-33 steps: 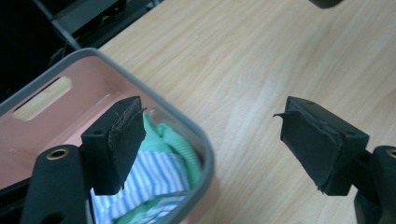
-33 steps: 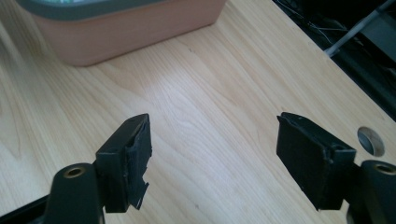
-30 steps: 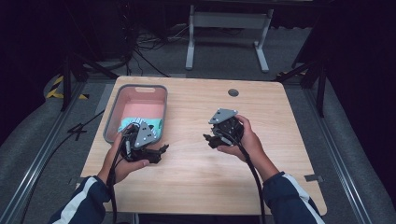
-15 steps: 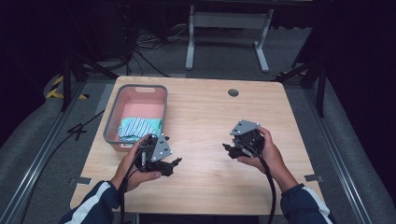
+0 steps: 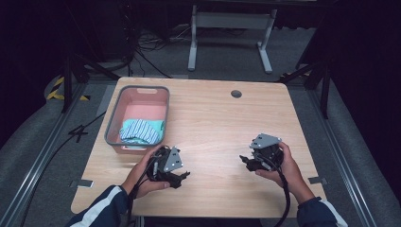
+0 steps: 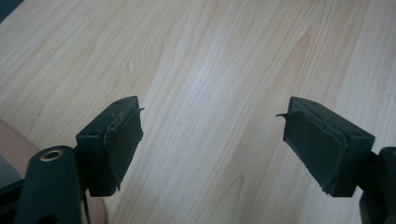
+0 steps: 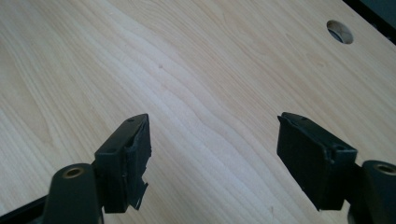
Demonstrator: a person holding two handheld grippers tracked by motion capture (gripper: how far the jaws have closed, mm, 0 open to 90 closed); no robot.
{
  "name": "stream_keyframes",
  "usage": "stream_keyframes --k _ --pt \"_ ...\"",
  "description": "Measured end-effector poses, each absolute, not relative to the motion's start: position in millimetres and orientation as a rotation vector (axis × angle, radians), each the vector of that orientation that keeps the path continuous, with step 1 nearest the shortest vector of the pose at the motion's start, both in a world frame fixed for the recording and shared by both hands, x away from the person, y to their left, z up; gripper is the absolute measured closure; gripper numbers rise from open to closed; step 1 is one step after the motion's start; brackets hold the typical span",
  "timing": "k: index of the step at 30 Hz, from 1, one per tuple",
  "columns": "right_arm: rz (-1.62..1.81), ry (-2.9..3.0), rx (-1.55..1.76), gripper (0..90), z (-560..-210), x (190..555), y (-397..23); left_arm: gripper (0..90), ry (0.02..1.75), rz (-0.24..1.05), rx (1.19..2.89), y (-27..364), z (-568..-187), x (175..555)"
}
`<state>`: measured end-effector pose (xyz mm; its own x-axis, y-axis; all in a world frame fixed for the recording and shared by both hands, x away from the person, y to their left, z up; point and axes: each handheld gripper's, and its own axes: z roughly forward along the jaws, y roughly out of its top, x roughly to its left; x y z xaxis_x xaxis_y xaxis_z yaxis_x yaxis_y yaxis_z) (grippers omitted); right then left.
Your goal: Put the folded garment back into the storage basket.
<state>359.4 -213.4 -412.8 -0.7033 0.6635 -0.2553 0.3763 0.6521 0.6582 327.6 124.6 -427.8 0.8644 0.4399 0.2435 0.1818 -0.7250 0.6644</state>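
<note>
Now both your hands sit nearer the near edge of the table [image 5: 213, 118] than a second ago; they pulled back from the pink bin [image 5: 117, 124] and dropped lower. Left gripper [image 5: 182, 176] was right beside the bin's near right corner then, now it's clear of it. Reads like the drop-off is done and you're retreating to rest, judging by empty jaws.

Left gripper [image 6: 210, 135]: jaws wide apart, nothing between the pads, bare wood under them. Right gripper [image 7: 212, 140]: same, spread and empty, over bare tabletop with the grommet hole [image 7: 339, 31] far off.

Striped cloth [image 5: 139, 131] lies bunched inside the bin, toward its near end, on the left half of the table. It's just far-left of your left gripper, not touching. Right gripper [image 5: 245, 161] is well apart from it, on the near right side.
</note>
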Motion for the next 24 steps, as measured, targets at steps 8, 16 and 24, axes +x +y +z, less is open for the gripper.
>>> stream_keyframes --k 8,16,24 --pt "0.793 2.400 0.838 27.3 -433 348 -236 19.0 0.439 0.458 2.396 126 -445 330" --pt "0.828 2.398 0.897 27.2 -452 339 -259 18.1 0.426 0.414 2.428 127 -458 334" --pt "0.929 2.356 0.997 26.1 -474 326 -285 17.3 0.441 0.317 2.416 129 -473 336"
